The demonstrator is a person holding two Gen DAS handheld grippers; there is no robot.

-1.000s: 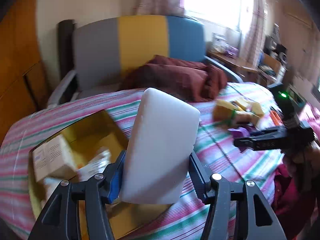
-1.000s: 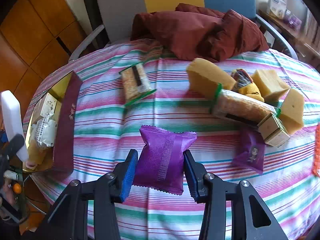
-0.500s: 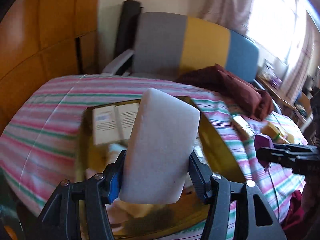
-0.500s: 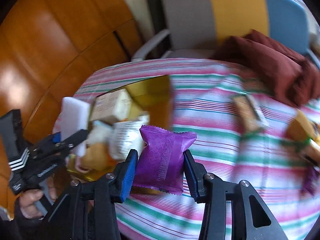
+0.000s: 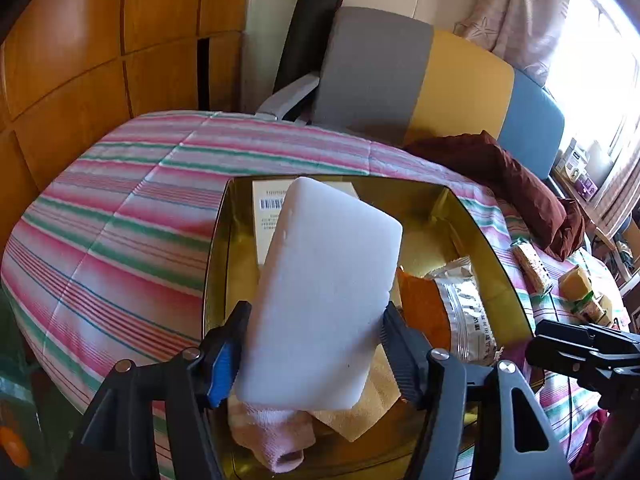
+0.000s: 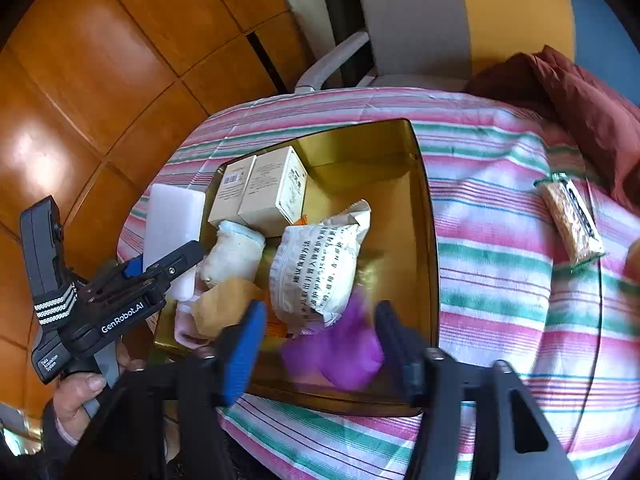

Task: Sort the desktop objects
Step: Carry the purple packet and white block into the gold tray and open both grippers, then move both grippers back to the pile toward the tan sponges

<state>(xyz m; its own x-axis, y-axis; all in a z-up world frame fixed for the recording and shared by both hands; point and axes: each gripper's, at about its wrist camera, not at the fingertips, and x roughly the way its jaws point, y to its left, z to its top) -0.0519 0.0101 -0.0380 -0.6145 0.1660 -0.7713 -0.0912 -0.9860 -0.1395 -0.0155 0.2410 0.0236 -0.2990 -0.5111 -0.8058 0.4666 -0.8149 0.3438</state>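
While both opening tools hung over the gold box (image 6: 424,216), we saw the left tool (image 5: 316,356) around the white sponge (image 5: 324,292), seemingly still touching it, and the right tool (image 6: 320,340) loose about the blurred purple packet (image 6: 340,348).

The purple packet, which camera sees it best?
The right wrist view. The purple packet shows there, blurred, between the opening jaws of the right gripper and over the gold box. The left wrist view shows only that gripper from the side, no packet.

Wood panelling (image 5: 100,60) is lining the wall left of the grey, yellow and blue chair (image 5: 420,80); daylight is streaming through the curtained window (image 5: 592,48) right of it.
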